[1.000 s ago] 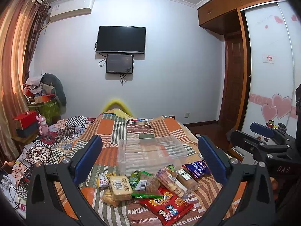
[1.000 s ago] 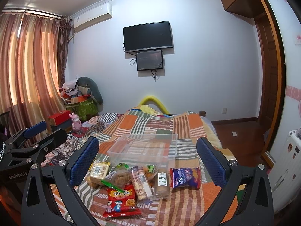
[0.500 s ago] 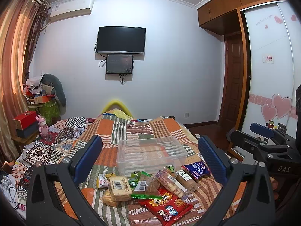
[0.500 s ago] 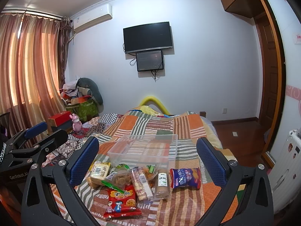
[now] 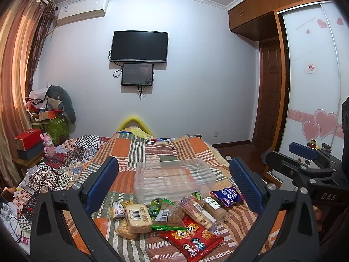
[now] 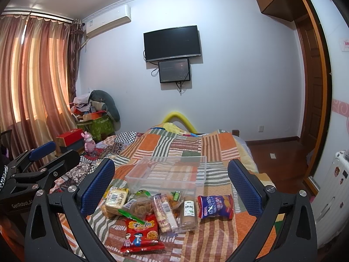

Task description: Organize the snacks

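**Snacks heaped before an empty bin, both grippers spread wide**

While the left gripper [image 5: 174,185] hangs above the near end of the patchwork bedspread [image 5: 139,150], its blue-padded jaws stand far apart with nothing between them. The right gripper [image 6: 171,184] is likewise released and carries nothing.

A clear plastic bin [image 5: 174,179] sits on the bedspread just beyond a pile of snacks, its inside bare. In the right wrist view the pile lies at the bin's [image 6: 168,172] near wall: a red chip bag [image 6: 140,232] nearest the camera, a green stick packet [image 6: 130,215] lying across its top edge, a long cracker sleeve [image 6: 164,215] beside it, a brown biscuit tube [image 6: 189,215] to the right, and a blue snack bag [image 6: 216,206] a little apart at the far right. A yellow cake pack [image 6: 114,199] lies at the left end.

A television [image 6: 172,43] hangs on the far wall.
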{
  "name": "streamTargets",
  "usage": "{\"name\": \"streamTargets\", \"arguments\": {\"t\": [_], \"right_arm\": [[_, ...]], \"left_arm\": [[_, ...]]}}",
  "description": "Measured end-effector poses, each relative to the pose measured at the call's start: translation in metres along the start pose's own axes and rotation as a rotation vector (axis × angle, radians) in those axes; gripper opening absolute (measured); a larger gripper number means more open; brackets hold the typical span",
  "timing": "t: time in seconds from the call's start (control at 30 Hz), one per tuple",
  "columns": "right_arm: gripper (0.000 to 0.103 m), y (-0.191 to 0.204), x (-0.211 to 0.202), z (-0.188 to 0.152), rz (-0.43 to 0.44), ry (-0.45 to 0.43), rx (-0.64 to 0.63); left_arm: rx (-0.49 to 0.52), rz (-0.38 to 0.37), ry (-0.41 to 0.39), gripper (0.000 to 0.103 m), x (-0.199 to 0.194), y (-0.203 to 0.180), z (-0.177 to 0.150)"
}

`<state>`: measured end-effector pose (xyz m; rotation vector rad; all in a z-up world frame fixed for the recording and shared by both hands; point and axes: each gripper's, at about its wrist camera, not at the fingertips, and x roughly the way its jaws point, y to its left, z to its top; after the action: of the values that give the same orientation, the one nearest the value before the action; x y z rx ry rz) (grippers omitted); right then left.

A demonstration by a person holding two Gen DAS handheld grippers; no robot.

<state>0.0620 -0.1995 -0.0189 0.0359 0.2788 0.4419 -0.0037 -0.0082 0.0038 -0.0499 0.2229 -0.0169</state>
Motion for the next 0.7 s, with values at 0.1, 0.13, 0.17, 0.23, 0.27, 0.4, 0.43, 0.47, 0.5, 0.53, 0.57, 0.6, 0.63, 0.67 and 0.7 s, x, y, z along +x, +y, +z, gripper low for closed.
{"name": "streamTargets", "arguments": {"t": [0.1, 0.13, 0.17, 0.23, 0.27, 0.4, 0.43, 0.47, 0.5, 0.53, 0.57, 0.6, 0.63, 0.67, 0.7], "right_arm": [[0.103, 0.000, 0.000, 0.000, 0.004, 0.000, 0.001], [0.103, 0.000, 0.000, 0.000, 0.006, 0.001, 0.002], [0.103, 0.000, 0.000, -0.001, 0.007, 0.001, 0.003], [0.103, -0.001, 0.002, -0.002, 0.010, 0.005, 0.006], [0.103, -0.002, 0.003, -0.002, 0.012, 0.007, 0.008], [0.103, -0.005, 0.006, -0.004, 0.021, 0.014, 0.012], [0.103, -0.005, 0.007, -0.005, 0.021, 0.015, 0.010], [0.101, -0.006, 0.009, -0.006, 0.022, 0.020, 0.009], [0.099, -0.007, 0.011, -0.007, 0.025, 0.026, 0.008], [0.096, -0.008, 0.013, -0.008, 0.026, 0.034, 0.007], [0.093, -0.009, 0.015, -0.009, 0.026, 0.042, 0.008], [0.092, -0.010, 0.017, -0.010, 0.025, 0.051, 0.009], [0.090, -0.012, 0.019, -0.012, 0.022, 0.058, 0.011], [0.089, -0.014, 0.022, -0.014, 0.020, 0.067, 0.013], [0.087, -0.016, 0.025, -0.015, 0.020, 0.079, 0.015]], "left_arm": [[0.001, -0.004, 0.002, 0.103, 0.002, -0.001, -0.001], [0.000, -0.004, 0.004, 0.103, 0.001, 0.000, -0.001], [-0.002, -0.004, 0.006, 0.103, 0.001, 0.001, -0.001], [-0.009, -0.007, 0.013, 0.103, 0.003, 0.003, -0.003], [-0.012, -0.007, 0.016, 0.103, 0.005, 0.003, -0.003], [-0.023, -0.014, 0.030, 0.102, 0.009, 0.008, -0.006], [-0.023, -0.011, 0.033, 0.100, 0.010, 0.009, -0.006], [-0.022, -0.006, 0.037, 0.097, 0.012, 0.010, -0.007], [-0.021, -0.004, 0.042, 0.095, 0.014, 0.010, -0.007], [-0.021, -0.002, 0.052, 0.091, 0.017, 0.012, -0.008], [-0.024, -0.002, 0.062, 0.089, 0.020, 0.014, -0.009], [-0.026, -0.002, 0.067, 0.088, 0.022, 0.015, -0.011], [-0.028, -0.003, 0.074, 0.086, 0.024, 0.017, -0.012], [-0.027, 0.000, 0.080, 0.085, 0.027, 0.019, -0.013], [-0.023, 0.006, 0.085, 0.085, 0.030, 0.022, -0.014]]}}
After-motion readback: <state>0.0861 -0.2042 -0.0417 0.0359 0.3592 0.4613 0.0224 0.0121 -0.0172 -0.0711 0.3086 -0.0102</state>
